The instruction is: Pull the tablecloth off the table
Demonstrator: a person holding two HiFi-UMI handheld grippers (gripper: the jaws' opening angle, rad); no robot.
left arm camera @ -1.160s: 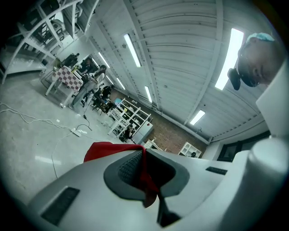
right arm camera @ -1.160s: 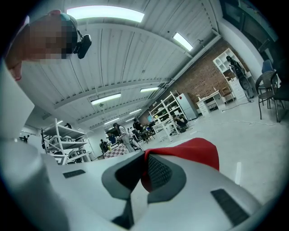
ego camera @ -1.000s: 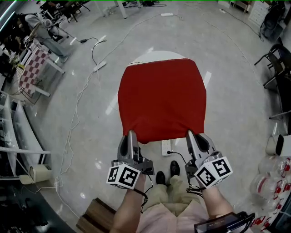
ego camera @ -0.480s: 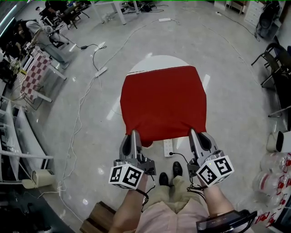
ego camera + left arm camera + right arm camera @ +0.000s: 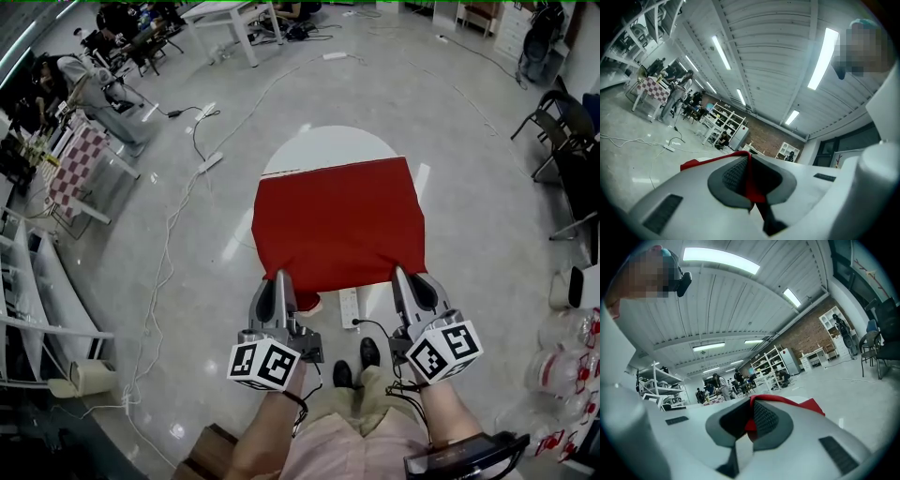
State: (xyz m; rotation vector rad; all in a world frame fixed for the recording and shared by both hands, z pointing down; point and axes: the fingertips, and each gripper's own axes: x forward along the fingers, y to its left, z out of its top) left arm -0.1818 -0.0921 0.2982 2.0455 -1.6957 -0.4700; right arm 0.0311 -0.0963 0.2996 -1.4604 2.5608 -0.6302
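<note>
Left gripper [image 5: 274, 281], a grey plastic two-jaw tool, is pressed together on the near left corner of the red fabric tablecloth [image 5: 337, 225]. The cloth shows as a thin red fold nipped against its ribbed pads [image 5: 733, 173]. It covers the near part of the round white table [image 5: 328, 145] and leaves the far part bare. Its near edge is held out past the table's rim, toward the person. On the other side, the right gripper [image 5: 405, 277] pinches the near right corner in the same way.

To pull well, I judge that both hands should draw away from the table together, level and at an even pace. The near edge should stay taut so the cloth slides flat and neither skews nor catches on the rim. Neither grip should slacken before the far edge has left the table.

A glossy grey floor [image 5: 450, 141] surrounds the table. Left of the table stands a red-and-white checked stand [image 5: 70, 150], with pale cables [image 5: 169, 216] trailing between the two. Beyond the table is a white desk [image 5: 230, 14]. Just on its near side a white power strip [image 5: 348, 305] lies on the floor. Right of the table stand black chairs [image 5: 562, 131].
</note>
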